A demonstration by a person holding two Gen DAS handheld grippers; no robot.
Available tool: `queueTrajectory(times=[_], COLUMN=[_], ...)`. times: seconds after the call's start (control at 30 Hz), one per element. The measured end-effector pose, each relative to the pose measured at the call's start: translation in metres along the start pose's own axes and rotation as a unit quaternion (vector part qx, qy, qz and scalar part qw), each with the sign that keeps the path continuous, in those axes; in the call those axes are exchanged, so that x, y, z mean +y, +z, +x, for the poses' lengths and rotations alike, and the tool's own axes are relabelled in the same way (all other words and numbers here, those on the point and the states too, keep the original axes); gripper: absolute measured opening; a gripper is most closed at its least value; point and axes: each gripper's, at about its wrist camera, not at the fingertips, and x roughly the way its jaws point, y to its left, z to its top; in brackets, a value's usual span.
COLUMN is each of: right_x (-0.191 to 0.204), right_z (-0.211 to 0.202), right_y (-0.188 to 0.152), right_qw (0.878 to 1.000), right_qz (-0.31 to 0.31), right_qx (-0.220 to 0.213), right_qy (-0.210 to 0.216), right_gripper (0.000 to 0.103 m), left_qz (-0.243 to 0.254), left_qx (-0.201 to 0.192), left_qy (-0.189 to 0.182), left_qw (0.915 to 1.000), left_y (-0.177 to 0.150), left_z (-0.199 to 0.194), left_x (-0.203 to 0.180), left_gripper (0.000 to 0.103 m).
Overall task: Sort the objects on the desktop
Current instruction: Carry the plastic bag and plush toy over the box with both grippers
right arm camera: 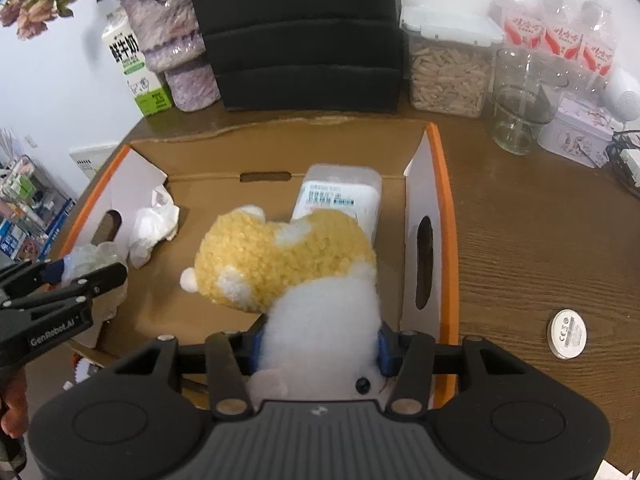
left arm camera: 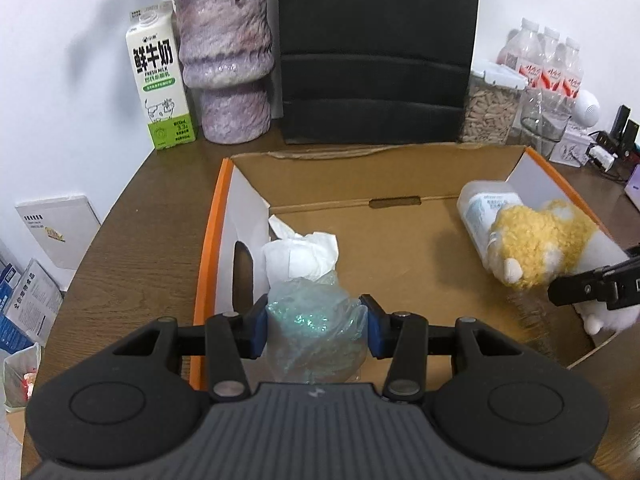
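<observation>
An open cardboard box [left arm camera: 400,184] [right arm camera: 224,140] with orange edges lies on the brown desk. My left gripper [left arm camera: 316,326] is shut on a crumpled clear plastic bag [left arm camera: 316,320] [right arm camera: 90,258] over the box's near left corner. Crumpled white tissue [left arm camera: 302,254] [right arm camera: 154,226] lies just beyond it inside the box. My right gripper [right arm camera: 320,346] is shut on a yellow and white plush toy [right arm camera: 288,264] [left arm camera: 532,248], held over the box's right side. A white lidded plastic container [right arm camera: 340,196] [left arm camera: 484,208] lies on the box floor, partly hidden by the toy.
At the back stand a milk carton [left arm camera: 160,84], a purple vase [left arm camera: 226,68], a black file rack [left arm camera: 376,52], a jar of seeds [right arm camera: 450,64], a glass [right arm camera: 520,100], water bottles [right arm camera: 556,28] and a tin [right arm camera: 576,136]. A round white disc [right arm camera: 567,334] lies right of the box.
</observation>
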Motion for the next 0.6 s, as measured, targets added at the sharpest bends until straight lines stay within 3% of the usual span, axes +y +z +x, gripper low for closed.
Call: queueTrajectory(times=[0.23, 0.6], right_x=[0.002, 0.016], right_z=[0.016, 0.024], right_y=[0.002, -0.004], right_qw=[1.0, 0.996], right_qz=[-0.012, -0.06], right_qx=[-0.001, 0.001], right_qy=[-0.027, -0.07], right_gripper=[0.048, 0.049], left_qz=[0.006, 0.056], left_qx=[0.016, 0.002], left_qy=[0.007, 0.034], left_qw=[0.9998, 0.9978], left_y=[-0.003, -0.011], left_z=[0.016, 0.022], left_x=[-0.003, -0.015], left_gripper=[0.048, 0.051])
